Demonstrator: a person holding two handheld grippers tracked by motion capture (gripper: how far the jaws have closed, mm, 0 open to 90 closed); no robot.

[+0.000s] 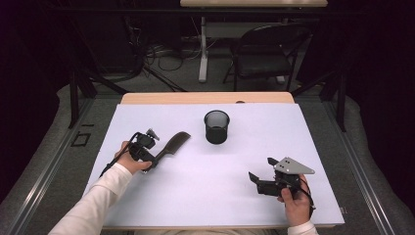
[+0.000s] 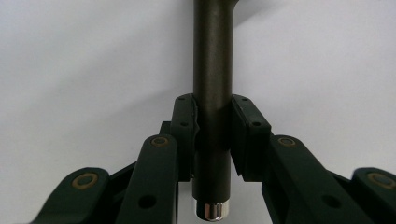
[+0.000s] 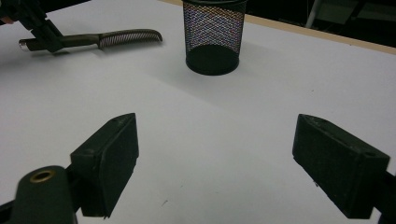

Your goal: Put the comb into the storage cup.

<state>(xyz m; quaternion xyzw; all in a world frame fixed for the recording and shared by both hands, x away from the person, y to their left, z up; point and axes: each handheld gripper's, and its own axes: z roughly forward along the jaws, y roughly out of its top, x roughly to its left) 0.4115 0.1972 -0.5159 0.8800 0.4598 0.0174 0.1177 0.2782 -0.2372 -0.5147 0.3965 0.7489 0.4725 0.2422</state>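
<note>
Already gripped: comb held by its handle, cup waiting

High view: left gripper (image 1: 155, 157) sits at the left of the white table (image 1: 205, 196), jaws closed on the handle end of a dark comb (image 1: 172, 145) that lies flat, teeth end pointing toward the black mesh cup (image 1: 217, 127). Cup stands upright, apart from the comb. Right gripper (image 1: 258, 170) rests near the right edge, jaws spread, nothing in them.

Left gripper view: both pads press the round comb handle (image 2: 212, 93) from either side; shiny end cap pokes out behind. The handle looks smooth and probably slippery, rigid, light; a grip here, well back from the teeth, seems right, though the long end may droop.

Right gripper view: jaws wide apart, bare table between; comb (image 3: 126, 37) and cup (image 3: 214, 35) beyond.
</note>
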